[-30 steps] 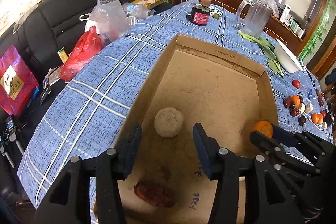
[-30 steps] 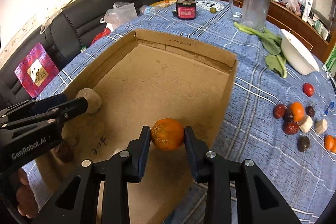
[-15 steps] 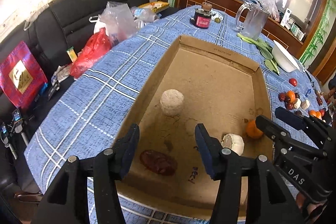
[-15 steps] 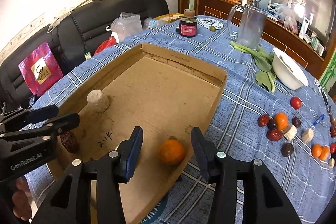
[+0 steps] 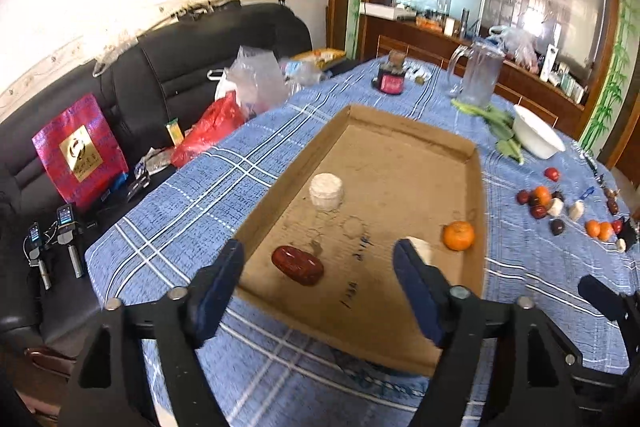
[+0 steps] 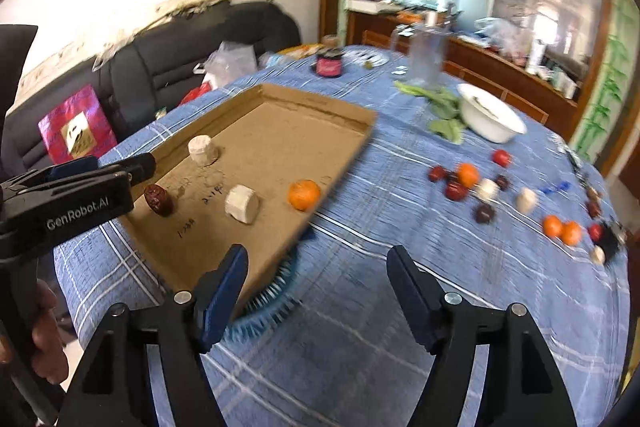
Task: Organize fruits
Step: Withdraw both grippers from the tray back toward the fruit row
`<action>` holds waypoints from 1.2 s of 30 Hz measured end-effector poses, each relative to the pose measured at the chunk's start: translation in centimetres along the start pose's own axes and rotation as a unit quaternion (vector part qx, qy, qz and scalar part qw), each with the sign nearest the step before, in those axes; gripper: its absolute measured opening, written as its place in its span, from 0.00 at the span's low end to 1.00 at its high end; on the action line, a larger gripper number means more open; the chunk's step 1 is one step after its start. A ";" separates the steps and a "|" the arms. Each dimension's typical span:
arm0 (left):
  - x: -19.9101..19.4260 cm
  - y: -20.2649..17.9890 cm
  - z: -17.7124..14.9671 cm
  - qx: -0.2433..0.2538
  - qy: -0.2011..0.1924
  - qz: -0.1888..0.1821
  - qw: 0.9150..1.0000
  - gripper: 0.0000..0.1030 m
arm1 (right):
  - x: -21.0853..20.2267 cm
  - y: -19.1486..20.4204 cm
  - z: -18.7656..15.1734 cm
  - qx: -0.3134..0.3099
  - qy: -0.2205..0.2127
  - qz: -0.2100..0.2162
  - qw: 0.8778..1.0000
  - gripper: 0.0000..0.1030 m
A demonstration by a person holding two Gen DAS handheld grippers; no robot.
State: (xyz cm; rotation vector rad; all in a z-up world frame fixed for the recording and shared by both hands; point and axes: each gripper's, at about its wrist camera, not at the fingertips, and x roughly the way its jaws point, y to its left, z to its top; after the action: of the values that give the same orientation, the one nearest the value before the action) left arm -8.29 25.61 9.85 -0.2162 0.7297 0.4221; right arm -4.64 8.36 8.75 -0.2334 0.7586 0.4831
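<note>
Both grippers tilt downward over a blue checked table (image 5: pixel 192 203), jaws opening with nothing between them. The left gripper (image 5: pixel 318 283) points at the near end of a cardboard tray (image 5: pixel 476 195); the right gripper (image 6: pixel 316 291) hangs over bare cloth beside the tray's corner. In the tray lie 1 orange (image 6: pixel 304 194), 1 red date (image 5: pixel 297 265) and 2 pale pieces (image 6: pixel 241 203). More fruit (image 6: pixel 468 175) lies scattered on the cloth to the right.
</note>
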 end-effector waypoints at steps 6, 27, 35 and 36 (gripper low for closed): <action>-2.4 -1.9 -0.9 -0.002 -0.015 -0.024 1.000 0.81 | -2.4 -1.9 -1.8 0.024 -0.015 -0.021 0.999 0.74; -5.1 -8.9 -2.7 0.031 -0.031 -0.035 0.998 0.85 | -6.4 -8.5 -5.4 0.067 -0.030 -0.046 0.996 0.75; -3.7 -12.2 -2.6 0.057 -0.018 -0.051 0.997 0.85 | -6.9 -11.8 -6.6 0.105 -0.027 -0.072 0.992 0.75; -3.3 -12.7 -2.6 0.062 -0.014 -0.052 0.997 0.85 | -6.9 -12.4 -6.7 0.112 -0.026 -0.077 0.990 0.75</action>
State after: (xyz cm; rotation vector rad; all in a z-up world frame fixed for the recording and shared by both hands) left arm -6.34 12.42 10.80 -0.1305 0.7117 0.2794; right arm -6.87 -7.17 9.27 -0.0678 0.7314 0.2539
